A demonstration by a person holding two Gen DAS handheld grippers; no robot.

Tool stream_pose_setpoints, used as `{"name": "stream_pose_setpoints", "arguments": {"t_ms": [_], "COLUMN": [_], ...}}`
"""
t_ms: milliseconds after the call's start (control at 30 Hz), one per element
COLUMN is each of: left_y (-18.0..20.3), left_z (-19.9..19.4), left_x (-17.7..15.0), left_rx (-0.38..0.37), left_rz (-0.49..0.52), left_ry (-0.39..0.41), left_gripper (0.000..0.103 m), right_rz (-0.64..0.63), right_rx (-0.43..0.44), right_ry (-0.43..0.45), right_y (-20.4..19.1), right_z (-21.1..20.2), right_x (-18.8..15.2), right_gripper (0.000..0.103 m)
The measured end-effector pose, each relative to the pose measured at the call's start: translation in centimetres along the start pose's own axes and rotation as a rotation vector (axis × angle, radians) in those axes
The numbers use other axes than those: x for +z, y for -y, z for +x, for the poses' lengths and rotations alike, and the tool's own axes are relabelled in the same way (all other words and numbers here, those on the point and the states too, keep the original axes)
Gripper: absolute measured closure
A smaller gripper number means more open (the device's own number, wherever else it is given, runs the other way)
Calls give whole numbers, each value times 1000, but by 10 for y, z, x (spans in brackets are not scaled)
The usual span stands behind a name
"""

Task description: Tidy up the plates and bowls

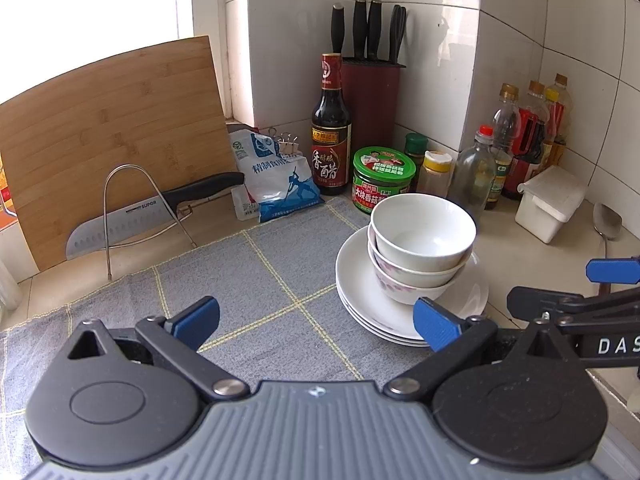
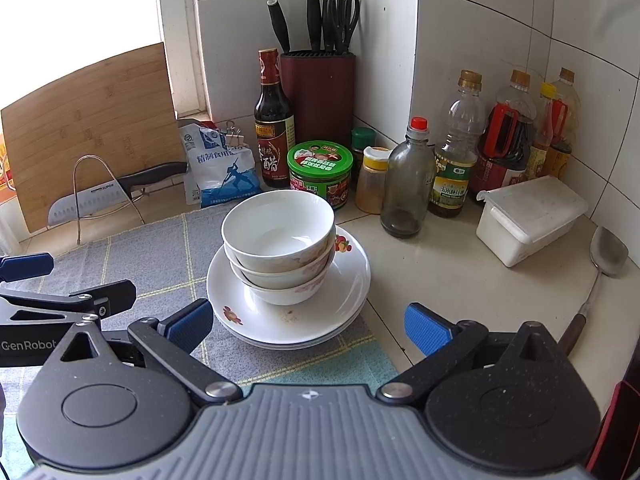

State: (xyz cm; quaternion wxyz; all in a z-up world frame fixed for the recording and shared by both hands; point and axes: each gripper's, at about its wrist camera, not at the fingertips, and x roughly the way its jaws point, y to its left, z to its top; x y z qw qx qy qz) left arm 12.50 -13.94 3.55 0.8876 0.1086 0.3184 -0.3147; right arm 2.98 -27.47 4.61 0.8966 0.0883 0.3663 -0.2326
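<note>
White bowls (image 2: 280, 248) stack upright, mouths up, on plates (image 2: 292, 320); left gripper (image 1: 316, 322) and right gripper (image 2: 306, 326) both spread.

Bright overexposed window (image 1: 88, 0) daylight upper left, sharp focus, bowed fisheye edges.

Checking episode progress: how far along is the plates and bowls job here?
Looks essentially done: three bowls sit nested on the stacked plates, at the edge of the grey mat. Nothing in hand: left claw and right claw are both open and empty, short of the stack. No loose dishes visible; whether the stack needs moving, I cannot tell.
</note>
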Motion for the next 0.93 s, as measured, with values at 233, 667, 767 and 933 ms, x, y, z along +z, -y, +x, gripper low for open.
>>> {"name": "stream_pose_setpoints", "arguments": {"t_ms": [233,667,767,933], "left_y": [0,1,0,-1], "left_z": [1,2,2,2], "left_x": [0,2,2,2], "left_rx": [1,1,1,1], "left_rz": [0,-2,-2,-4], "left_ry": [0,-2,-2,-4], "left_gripper": [1,1,1,1], "right_rz": [-3,-12,-12,-14], "right_rx": [-2,-10,-10,-11], "right_ry": [1,6,6,8], "right_y": [0,0,-1,-3], "right_z": [0,1,1,1], "right_x": [1,4,4,4], "right_gripper": [0,0,0,0]}}
